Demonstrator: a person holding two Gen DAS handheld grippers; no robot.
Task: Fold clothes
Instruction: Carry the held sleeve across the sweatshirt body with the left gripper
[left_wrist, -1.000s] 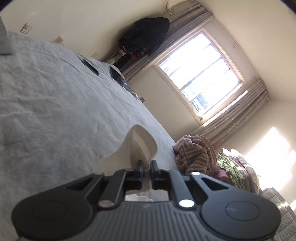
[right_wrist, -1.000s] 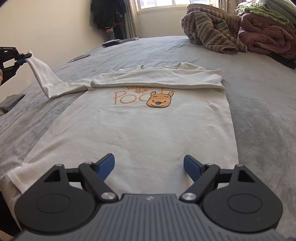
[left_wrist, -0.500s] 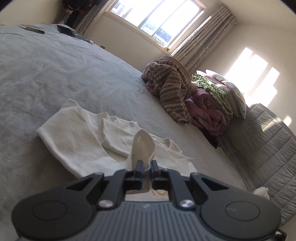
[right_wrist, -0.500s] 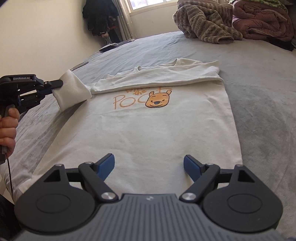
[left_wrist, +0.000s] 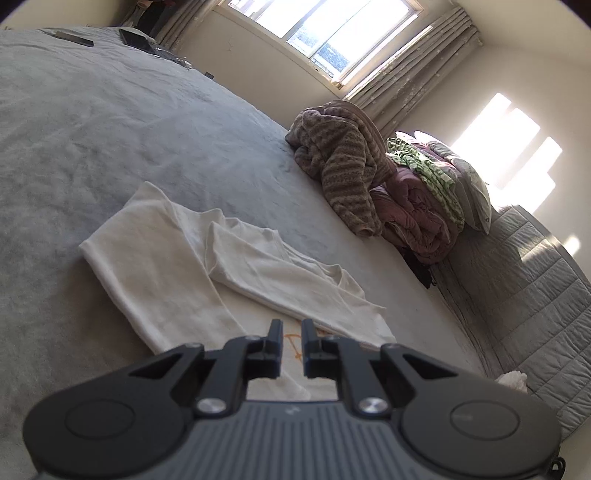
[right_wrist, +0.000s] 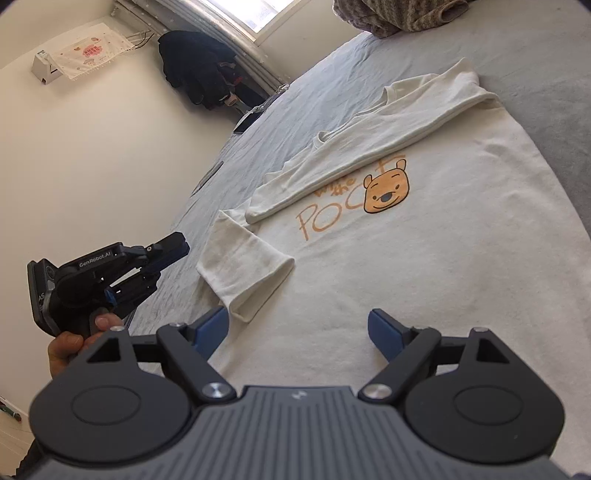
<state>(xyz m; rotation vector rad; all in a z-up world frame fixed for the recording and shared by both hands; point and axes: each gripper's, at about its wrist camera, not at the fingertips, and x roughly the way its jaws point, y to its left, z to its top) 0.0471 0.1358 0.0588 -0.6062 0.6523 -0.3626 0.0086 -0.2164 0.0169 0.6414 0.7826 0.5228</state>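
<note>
The left hand-held gripper (left_wrist: 291, 328) has its fingers parted by a narrow gap with nothing between them, and it hovers just above the near part of the cream sweatshirt (left_wrist: 177, 266). In the right wrist view the same left hand-held gripper (right_wrist: 173, 245) sits at the left edge of the garment, gripped by a hand (right_wrist: 79, 339), close to the folded left sleeve (right_wrist: 243, 266) but apart from it. The right hand-held gripper (right_wrist: 297, 328) is spread wide and empty, hanging over the lower hem area of the sweatshirt (right_wrist: 424, 258). The sweatshirt lies flat, front up, on the grey bed (right_wrist: 546, 66), with an orange bear print (right_wrist: 387, 192) and orange lettering on the chest. One long sleeve (right_wrist: 369, 147) is folded straight across the chest above the print; the left sleeve is doubled back onto the body, its cuff opening facing the print. At the far side of the bed a heap of striped brown blanket (left_wrist: 340, 162) leans against stacked bedding (left_wrist: 424, 195) under a bright window (left_wrist: 325, 29). Dark clothing (right_wrist: 195, 74) hangs by the curtains in the far corner.
</note>
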